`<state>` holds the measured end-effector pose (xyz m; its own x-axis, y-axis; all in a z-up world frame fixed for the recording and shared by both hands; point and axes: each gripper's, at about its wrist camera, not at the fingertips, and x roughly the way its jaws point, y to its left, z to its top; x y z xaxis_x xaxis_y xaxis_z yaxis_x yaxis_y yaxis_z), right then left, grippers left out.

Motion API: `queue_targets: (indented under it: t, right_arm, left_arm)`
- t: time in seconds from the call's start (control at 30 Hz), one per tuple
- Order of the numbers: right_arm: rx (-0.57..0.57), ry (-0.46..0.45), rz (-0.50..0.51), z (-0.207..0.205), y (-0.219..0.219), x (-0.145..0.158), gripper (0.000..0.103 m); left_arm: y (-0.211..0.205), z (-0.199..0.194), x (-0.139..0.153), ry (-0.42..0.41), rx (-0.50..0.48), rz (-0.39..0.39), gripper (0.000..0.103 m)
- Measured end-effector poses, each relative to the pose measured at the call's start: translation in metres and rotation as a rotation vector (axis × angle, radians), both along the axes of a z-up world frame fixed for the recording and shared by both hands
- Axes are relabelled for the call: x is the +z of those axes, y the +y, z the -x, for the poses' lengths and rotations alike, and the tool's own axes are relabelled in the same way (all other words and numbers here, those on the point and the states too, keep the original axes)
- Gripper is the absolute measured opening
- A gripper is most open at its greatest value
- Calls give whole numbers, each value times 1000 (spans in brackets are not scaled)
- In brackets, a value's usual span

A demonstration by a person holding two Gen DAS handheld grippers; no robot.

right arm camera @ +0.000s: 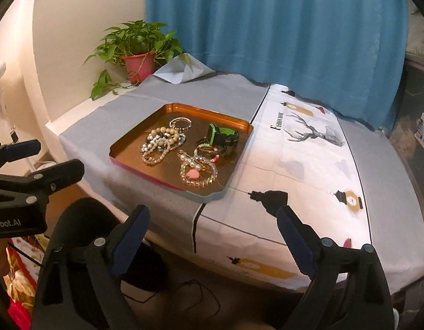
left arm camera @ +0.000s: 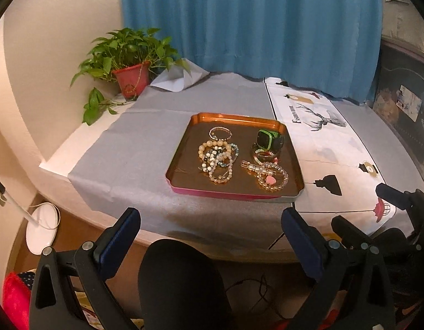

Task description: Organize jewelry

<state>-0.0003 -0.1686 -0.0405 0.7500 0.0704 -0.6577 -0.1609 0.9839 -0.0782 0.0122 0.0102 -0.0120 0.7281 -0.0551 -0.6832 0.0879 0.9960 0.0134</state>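
A copper tray (left arm camera: 184, 148) (right arm camera: 129, 140) sits on the table with jewelry in it. A pile of beaded bracelets (left arm camera: 217, 156) (right arm camera: 159, 143) lies at its left. A green watch (left arm camera: 268, 139) (right arm camera: 221, 134) lies at the back right. A clear bead bracelet with a pink heart (left arm camera: 271, 178) (right arm camera: 196, 174) lies at the front right. My left gripper (left arm camera: 210, 220) is open and empty, short of the table's front edge. My right gripper (right arm camera: 213, 217) is open and empty, also short of the edge, to the right of the tray.
A grey cloth (left arm camera: 157, 143) and a white printed cloth with a deer (right arm camera: 308, 159) cover the table. A potted plant (left arm camera: 129, 60) stands at the back left corner. A blue curtain (left arm camera: 253, 22) hangs behind. A white lamp base (left arm camera: 42, 228) stands on the floor at left.
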Motion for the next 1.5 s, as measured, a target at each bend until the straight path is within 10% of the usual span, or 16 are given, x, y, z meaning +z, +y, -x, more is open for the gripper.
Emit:
queue_targets:
  t: [1.5]
  right_arm:
    - [2,-15,3,8,0,9,93]
  left_arm:
    - [-1,5,2,-13,18,-44,103]
